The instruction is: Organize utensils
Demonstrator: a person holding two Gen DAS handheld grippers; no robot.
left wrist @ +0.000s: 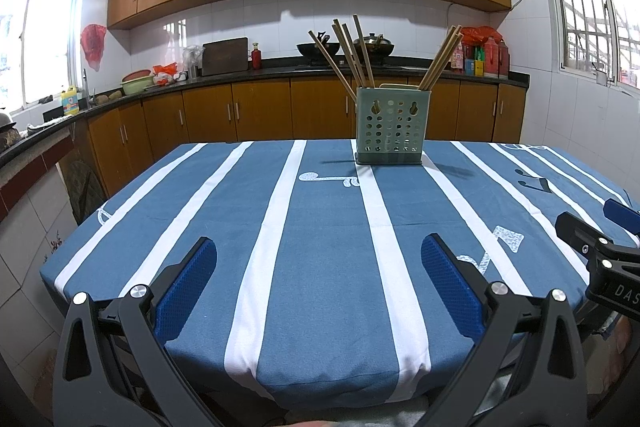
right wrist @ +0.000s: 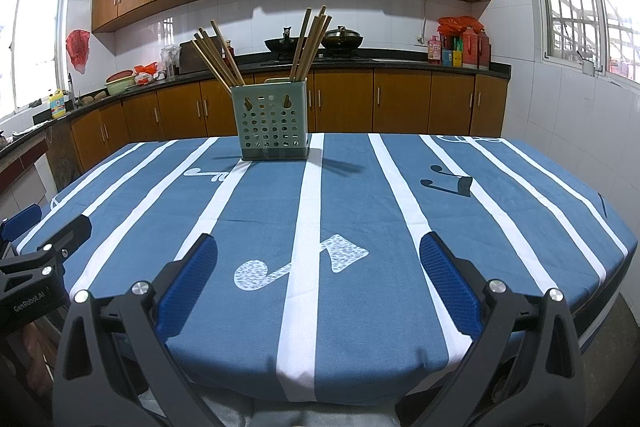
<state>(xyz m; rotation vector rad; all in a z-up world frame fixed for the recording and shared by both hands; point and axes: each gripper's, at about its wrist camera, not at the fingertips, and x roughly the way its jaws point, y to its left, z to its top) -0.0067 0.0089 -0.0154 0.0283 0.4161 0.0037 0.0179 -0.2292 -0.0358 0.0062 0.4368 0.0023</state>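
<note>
A pale green perforated utensil holder (left wrist: pixel 390 125) (right wrist: pixel 274 123) stands at the far side of the table (left wrist: pixel 320 267) (right wrist: pixel 500 227), which wears a blue cloth with white stripes. Several wooden chopsticks (left wrist: pixel 352 55) (right wrist: pixel 218 57) lean out of its left part, and a few more chopsticks (left wrist: pixel 440 57) (right wrist: pixel 310 43) lean out of its right part. My left gripper (left wrist: pixel 319 255) hangs open over the near table edge, nothing between its blue pads. My right gripper (right wrist: pixel 319 255) is open too and holds nothing. Each gripper also shows at the other view's side edge.
Behind the table runs a dark kitchen counter (left wrist: pixel 280 69) with woks (left wrist: pixel 316 47), a cutting board (left wrist: pixel 225 55), bottles (left wrist: pixel 480 59) and a green basin (left wrist: pixel 137 83). Wooden cabinets line the wall. Windows sit at left and right. The cloth bears printed music notes (right wrist: pixel 304 263).
</note>
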